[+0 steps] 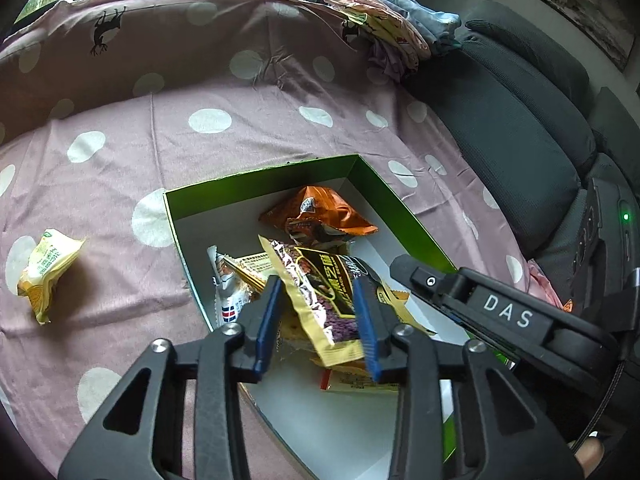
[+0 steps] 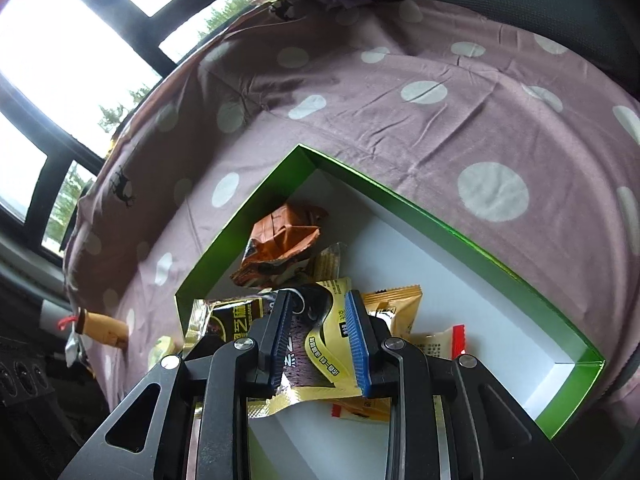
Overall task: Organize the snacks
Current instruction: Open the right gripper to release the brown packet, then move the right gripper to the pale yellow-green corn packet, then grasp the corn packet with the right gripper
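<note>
Left wrist, gold snack packet (image 1: 320, 300) between hand-held gripper (image 1: 320, 320) fingers

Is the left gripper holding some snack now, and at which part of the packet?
The left gripper holds the gold and purple packet by its lower middle, between both pads, above the green box. Whether the right gripper grips anything cannot be told.

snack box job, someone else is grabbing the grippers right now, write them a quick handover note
Left gripper: over the green box, fingers either side of a gold and purple snack packet; actual clamping cannot be told.
Right gripper: over the same box, open, a packet between its fingers.
Done: orange packet and several others lie in the box.
Left: yellow packet on the spotted cloth, outside the box; release what is held, then collect it.
</note>
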